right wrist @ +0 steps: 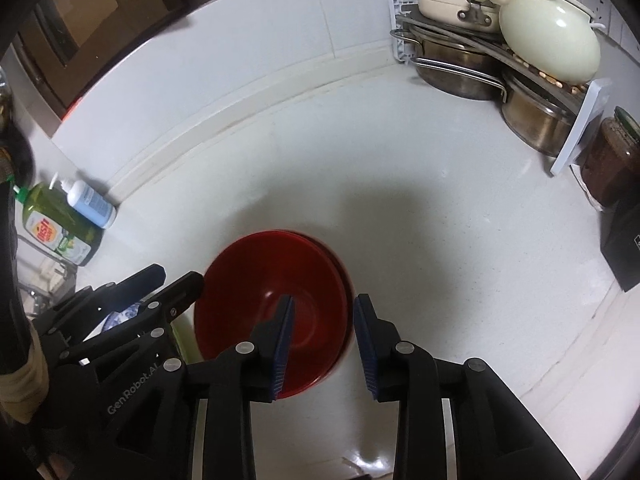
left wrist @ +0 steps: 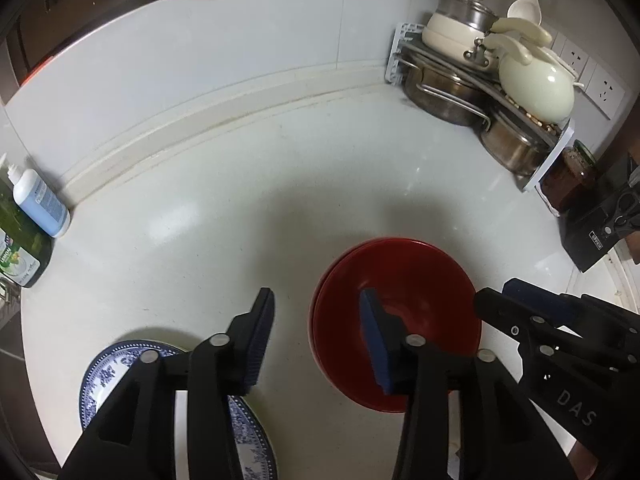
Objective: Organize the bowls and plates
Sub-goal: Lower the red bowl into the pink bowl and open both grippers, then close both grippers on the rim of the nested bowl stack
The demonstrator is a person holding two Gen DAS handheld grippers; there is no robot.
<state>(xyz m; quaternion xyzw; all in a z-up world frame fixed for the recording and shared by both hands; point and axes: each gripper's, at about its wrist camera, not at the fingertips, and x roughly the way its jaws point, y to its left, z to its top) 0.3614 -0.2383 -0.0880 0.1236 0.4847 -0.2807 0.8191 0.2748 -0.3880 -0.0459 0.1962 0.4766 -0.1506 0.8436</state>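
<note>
Two red bowls [left wrist: 420, 276] sit nested on the white counter [left wrist: 240, 208]. My left gripper [left wrist: 316, 344] stands open across their left rim, one finger over the inside and the other over bare counter, with no pad touching. A blue-and-white plate [left wrist: 104, 376] lies under the left gripper's body, partly hidden. In the right wrist view my right gripper [right wrist: 324, 344] is open across the right rim of the red bowls [right wrist: 256, 280], its pads apart from it. Each view shows the other gripper beside the bowls: the right gripper [left wrist: 494, 292] and the left gripper [right wrist: 176, 280].
A corner rack [left wrist: 472, 80] holds steel pans and cream pots at the back right, with a jar [left wrist: 572, 180] and a black box [left wrist: 596, 232] beside it. A green dish-soap bottle [right wrist: 60, 224] and a blue-white bottle [right wrist: 90, 204] stand by the wall on the left.
</note>
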